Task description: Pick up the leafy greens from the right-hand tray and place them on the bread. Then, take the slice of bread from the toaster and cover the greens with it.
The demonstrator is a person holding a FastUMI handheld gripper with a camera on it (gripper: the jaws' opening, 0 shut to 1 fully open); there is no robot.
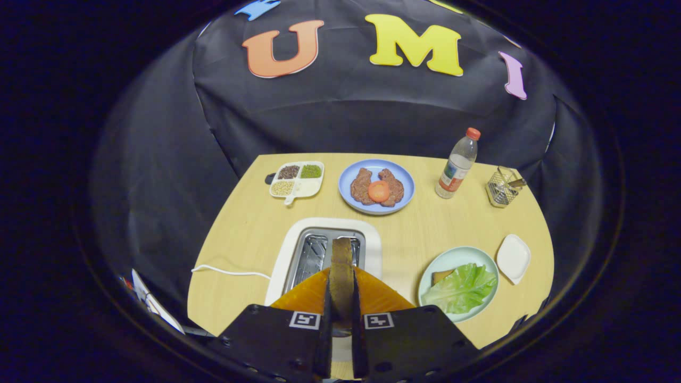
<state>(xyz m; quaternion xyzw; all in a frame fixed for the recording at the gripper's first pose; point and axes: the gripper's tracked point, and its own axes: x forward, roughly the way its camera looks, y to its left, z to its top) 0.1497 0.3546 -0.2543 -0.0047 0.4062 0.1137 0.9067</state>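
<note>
- A white cable (229,272) trails over the wooden table (250,223) from the toaster's left side.
- Far left at the back, a divided white dish (296,180) holds dark seeds, green beans and pale beans, each in its own compartment.
- The white toaster (325,250) stands just ahead of the fingers, its slots running away from the camera.
- The gripper (341,290) is pinching the slice of bread (341,274): both fingers press on its flat faces. The slice stands on edge, crust up, its long axis pointing away along the fingers, above the toaster's right slot.
- Each finger carries a small square black-and-white marker; no words can be read.
- Behind the toaster, a blue plate (348,199) carries two brown meat pieces with a tomato slice on top.
- To the right of the fingers, a pale green plate (452,258) holds the leafy greens (462,287), lying over a bread piece whose corner shows.
- The bottle (457,165) has a red cap; its label is too small to read.
- A small white dish (513,258) sits just beside the green plate.
- A wire basket (503,187) stands far right.
</note>
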